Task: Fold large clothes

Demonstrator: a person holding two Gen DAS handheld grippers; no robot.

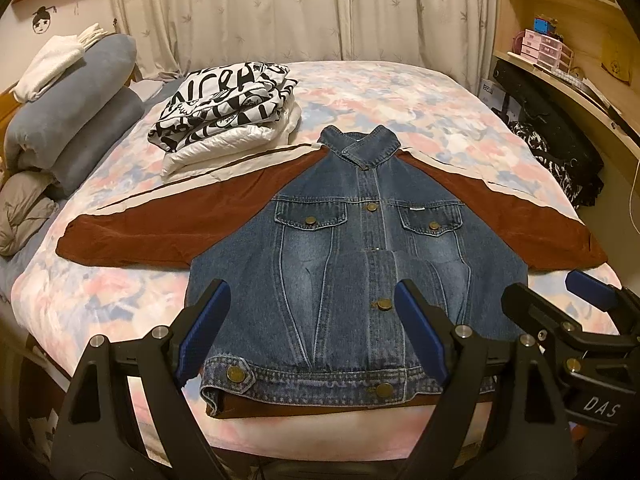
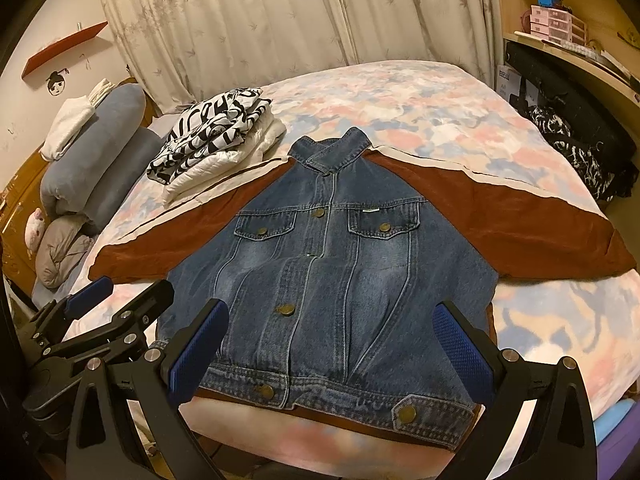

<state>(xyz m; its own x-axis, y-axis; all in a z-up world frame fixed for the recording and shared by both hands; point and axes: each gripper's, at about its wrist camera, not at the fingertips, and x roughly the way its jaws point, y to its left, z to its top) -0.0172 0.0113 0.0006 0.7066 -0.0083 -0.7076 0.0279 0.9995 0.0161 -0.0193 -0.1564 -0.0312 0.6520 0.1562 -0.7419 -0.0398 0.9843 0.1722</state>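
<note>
My jaws stand wide apart on both sides, gripping nothing. My left gripper (image 1: 312, 332) hangs over the near hem of the denim jacket (image 1: 360, 248), its blue pads (image 1: 204, 328) spread above the left half of the hem. My right gripper (image 2: 340, 348) hangs just beside it, over the right half of the same hem.

The jacket lies flat and buttoned on the floral bed (image 1: 400, 96) straight ahead of my fingers, collar (image 1: 360, 144) pointing away. Its rust-brown sleeves (image 1: 160, 228) spread outward to either side.

Beyond my left fingers, past the left sleeve, sits a stack of folded clothes (image 1: 228, 112), black-and-white print on top. Farther left are rolled blue-grey bedding (image 1: 76, 112) and a curtain (image 1: 280, 8) behind the bed.
</note>
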